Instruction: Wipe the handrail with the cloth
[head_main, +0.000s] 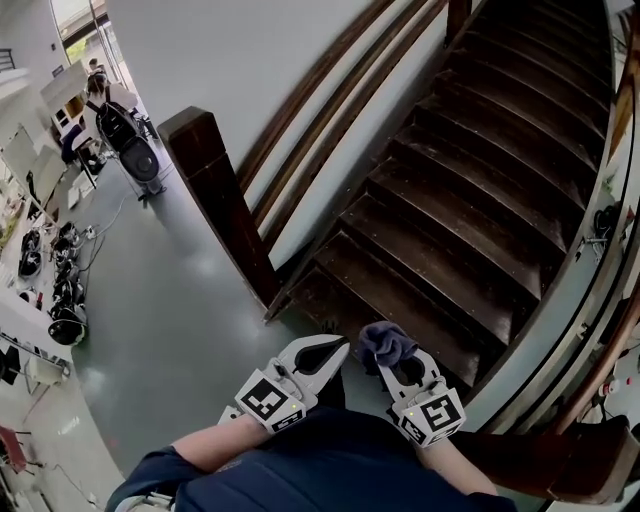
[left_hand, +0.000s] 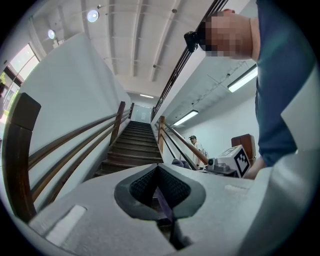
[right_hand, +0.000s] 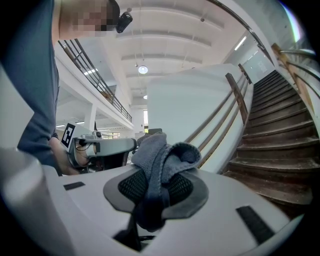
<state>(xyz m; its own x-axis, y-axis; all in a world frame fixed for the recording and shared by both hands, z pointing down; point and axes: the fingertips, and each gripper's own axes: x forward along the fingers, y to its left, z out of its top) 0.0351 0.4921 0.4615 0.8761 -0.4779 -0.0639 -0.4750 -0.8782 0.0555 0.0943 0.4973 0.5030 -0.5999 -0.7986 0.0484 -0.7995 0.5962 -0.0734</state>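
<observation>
Left gripper (head_main: 318, 354): fingers shut on each other, nothing clamped. It was held low at the waist, likely just parked as the spare. Newel post (head_main: 218, 200) stood ahead and left of its fingertips, well apart.

Handrail (head_main: 320, 80): long axis ran from that post up and away along the wall, climbing with the stairs (head_main: 470, 200). It sat forward of both sets of fingers, with no contact.

Right gripper (head_main: 402, 362): fingers clamped on the grey cloth (right_hand: 161, 161). The cloth was bunched, with its bulk standing past the fingertips and a tail hanging back through the throat. My read: wad kept forward so fabric, not plastic, meets the rail. Wiping not yet started.
</observation>
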